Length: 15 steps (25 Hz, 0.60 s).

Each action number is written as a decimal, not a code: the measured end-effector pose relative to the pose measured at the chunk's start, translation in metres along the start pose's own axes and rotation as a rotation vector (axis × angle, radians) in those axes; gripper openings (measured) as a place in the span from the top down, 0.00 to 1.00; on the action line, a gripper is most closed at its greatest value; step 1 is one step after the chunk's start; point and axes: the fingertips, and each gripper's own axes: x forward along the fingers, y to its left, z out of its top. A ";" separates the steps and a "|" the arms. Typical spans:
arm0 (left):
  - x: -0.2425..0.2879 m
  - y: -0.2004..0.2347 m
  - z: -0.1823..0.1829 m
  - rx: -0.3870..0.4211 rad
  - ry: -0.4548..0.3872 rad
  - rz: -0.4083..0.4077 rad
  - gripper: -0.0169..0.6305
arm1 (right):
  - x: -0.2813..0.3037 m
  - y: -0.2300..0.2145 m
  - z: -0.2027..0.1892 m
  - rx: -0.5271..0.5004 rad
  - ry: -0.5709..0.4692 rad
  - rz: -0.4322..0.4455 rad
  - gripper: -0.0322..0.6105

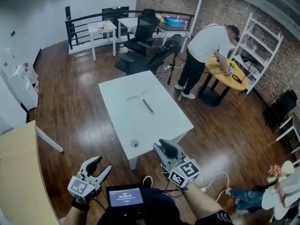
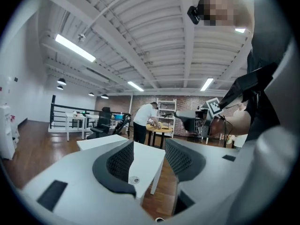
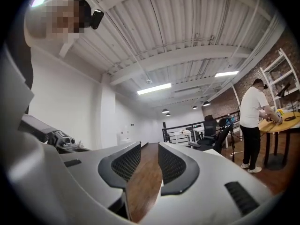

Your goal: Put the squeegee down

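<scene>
The squeegee (image 1: pixel 142 101) lies flat on the white table (image 1: pixel 161 125), near its middle, with nothing holding it. Both grippers hang well short of the table, over the wooden floor near the person's body. My left gripper (image 1: pixel 103 164) is open and empty; in the left gripper view its jaws (image 2: pixel 149 146) frame the table's near corner (image 2: pixel 150 165). My right gripper (image 1: pixel 164 146) is just off the table's front edge, and the right gripper view shows it (image 3: pixel 149 149) open, with only bare floor between the jaws. The squeegee is not visible in either gripper view.
A small round disc (image 1: pixel 135 144) lies near the table's front edge. A person in a white shirt (image 1: pixel 208 41) bends over a round yellow table (image 1: pixel 226 74). Office chairs (image 1: pixel 140 39) stand behind, a wooden tabletop (image 1: pixel 18 172) is at the left, and a small screen (image 1: pixel 125 197) is at my chest.
</scene>
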 end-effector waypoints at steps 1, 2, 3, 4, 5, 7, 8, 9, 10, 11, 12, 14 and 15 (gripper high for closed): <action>-0.006 -0.005 -0.003 -0.010 -0.001 0.000 0.64 | -0.009 0.011 -0.004 0.006 0.006 0.003 0.72; -0.011 -0.009 -0.005 -0.018 -0.001 -0.001 0.64 | -0.017 0.020 -0.008 0.016 0.013 0.006 0.74; -0.015 -0.012 -0.007 -0.023 0.001 -0.001 0.64 | -0.025 0.028 -0.012 0.028 0.021 0.008 0.75; -0.018 -0.015 -0.009 -0.026 0.002 -0.001 0.64 | -0.032 0.034 -0.015 0.040 0.030 0.010 0.77; -0.020 -0.018 -0.010 -0.028 0.000 0.000 0.64 | -0.038 0.038 -0.018 0.047 0.040 0.010 0.80; -0.024 -0.023 -0.009 -0.029 -0.009 0.005 0.64 | -0.049 0.044 -0.022 0.053 0.053 0.006 0.80; -0.025 -0.025 -0.008 -0.030 -0.015 0.009 0.64 | -0.054 0.045 -0.023 0.056 0.056 0.005 0.81; -0.025 -0.026 -0.007 -0.029 -0.020 0.013 0.64 | -0.058 0.045 -0.024 0.059 0.059 0.003 0.81; -0.025 -0.028 -0.006 -0.029 -0.023 0.017 0.64 | -0.062 0.045 -0.025 0.061 0.064 0.001 0.81; -0.024 -0.031 -0.006 -0.030 -0.025 0.021 0.64 | -0.067 0.044 -0.025 0.060 0.070 0.000 0.82; -0.023 -0.035 -0.006 -0.031 -0.026 0.024 0.64 | -0.073 0.043 -0.025 0.055 0.074 0.001 0.82; -0.019 -0.046 -0.007 -0.029 -0.024 0.022 0.64 | -0.084 0.040 -0.023 0.037 0.075 0.003 0.82; -0.017 -0.051 -0.008 -0.027 -0.020 0.020 0.64 | -0.090 0.037 -0.023 0.034 0.074 0.001 0.82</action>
